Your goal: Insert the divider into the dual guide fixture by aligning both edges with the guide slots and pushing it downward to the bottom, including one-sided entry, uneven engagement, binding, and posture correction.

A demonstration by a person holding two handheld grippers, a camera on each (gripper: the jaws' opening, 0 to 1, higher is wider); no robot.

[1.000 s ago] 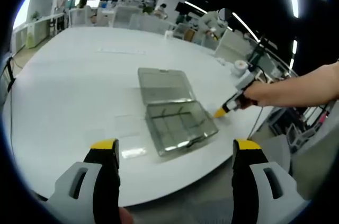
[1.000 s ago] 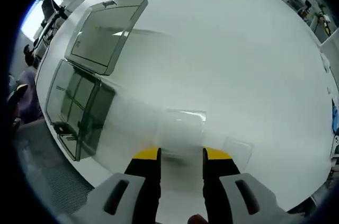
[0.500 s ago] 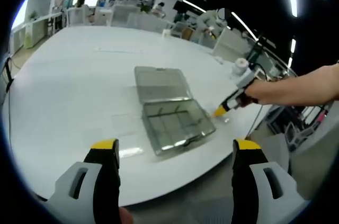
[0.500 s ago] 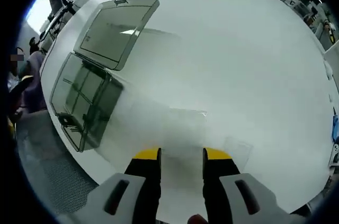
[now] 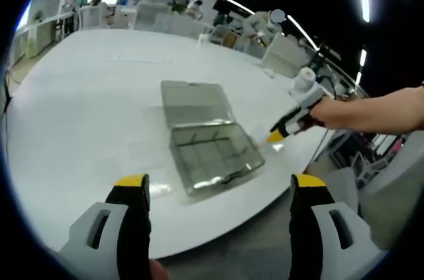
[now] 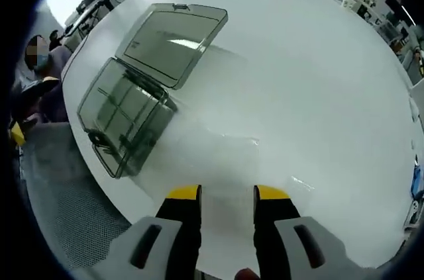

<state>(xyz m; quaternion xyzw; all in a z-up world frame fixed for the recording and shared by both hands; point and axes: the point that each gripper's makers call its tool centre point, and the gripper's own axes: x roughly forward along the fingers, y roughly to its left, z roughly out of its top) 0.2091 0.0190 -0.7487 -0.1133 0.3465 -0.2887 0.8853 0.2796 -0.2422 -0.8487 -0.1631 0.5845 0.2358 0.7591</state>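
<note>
The table (image 5: 73, 88) carries the open box (image 5: 202, 138), lid flat, apart from both grippers. The clear divider (image 6: 225, 161), earlier between the right gripper's (image 6: 227, 194) narrowly parted jaws, now lies just ahead, ungripped. The left gripper (image 5: 215, 184) hangs wide open; insertion has not begun.

Smoky clear fixture box (image 6: 126, 121) open on white table; clear divider (image 6: 225, 154) flat nearby.

My left gripper (image 5: 215, 190) hangs off the white table (image 5: 79, 108) edge, jaws wide apart, nothing between. Open smoky compartment box (image 5: 205, 138) ahead, lid laid flat behind it. My right gripper (image 5: 291, 121) sits just right of the box.
</note>
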